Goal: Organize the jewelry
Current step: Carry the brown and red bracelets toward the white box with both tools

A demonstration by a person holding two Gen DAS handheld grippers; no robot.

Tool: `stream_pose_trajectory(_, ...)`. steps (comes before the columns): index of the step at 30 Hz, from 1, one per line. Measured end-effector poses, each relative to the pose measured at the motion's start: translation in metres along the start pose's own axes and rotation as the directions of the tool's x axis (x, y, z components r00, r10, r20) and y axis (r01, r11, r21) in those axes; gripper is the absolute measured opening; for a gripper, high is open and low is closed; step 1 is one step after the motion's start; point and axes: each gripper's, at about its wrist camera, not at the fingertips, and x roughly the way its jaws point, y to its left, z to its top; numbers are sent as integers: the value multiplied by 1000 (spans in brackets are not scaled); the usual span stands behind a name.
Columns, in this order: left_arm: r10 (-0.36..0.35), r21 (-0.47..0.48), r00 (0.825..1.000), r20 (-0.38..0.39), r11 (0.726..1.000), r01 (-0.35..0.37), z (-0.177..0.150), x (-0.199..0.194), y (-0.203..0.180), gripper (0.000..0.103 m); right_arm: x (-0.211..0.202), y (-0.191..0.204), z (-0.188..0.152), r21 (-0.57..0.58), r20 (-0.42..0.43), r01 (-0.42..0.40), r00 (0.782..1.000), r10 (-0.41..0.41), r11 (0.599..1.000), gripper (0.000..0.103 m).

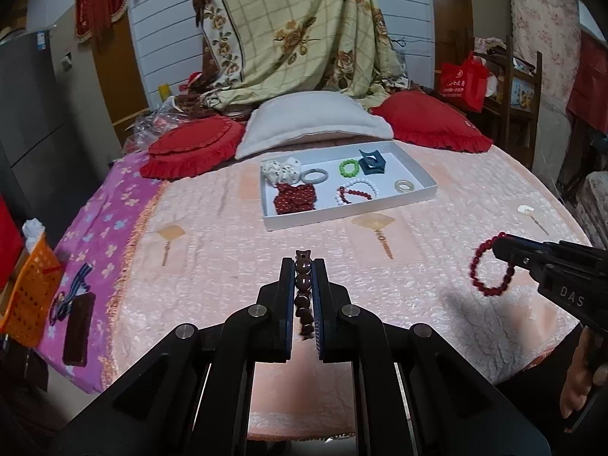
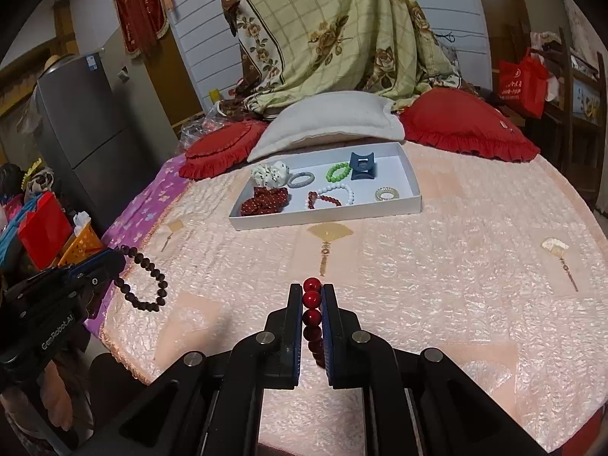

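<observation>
My left gripper [image 1: 304, 266] is shut on a dark brown bead bracelet [image 1: 304, 292], held above the pink bedspread; it also shows in the right wrist view [image 2: 146, 283], hanging from that gripper [image 2: 114, 262]. My right gripper [image 2: 312, 292] is shut on a red bead bracelet [image 2: 312, 309], which also shows in the left wrist view [image 1: 490, 266] dangling from that gripper [image 1: 501, 245]. A white tray [image 1: 342, 216] [image 2: 323, 217] lies farther back and holds scrunchies, bead bracelets, hair ties and a blue claw clip [image 1: 372, 163].
A white pillow [image 1: 315, 121] and two red cushions [image 1: 193, 148] lie behind the tray. An orange basket [image 1: 30, 288] stands off the bed's left edge. A fridge [image 2: 87, 133] is at the far left. The pink bedspread [image 2: 437, 266] spreads between grippers and tray.
</observation>
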Motion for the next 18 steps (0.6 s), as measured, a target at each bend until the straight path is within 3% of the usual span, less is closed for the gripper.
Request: stream_pose_trajectory(18,75,10,997,-1,997,-75,4,-9,2,7,-14,-2,6,10,40,-1,999,1,1000,8)
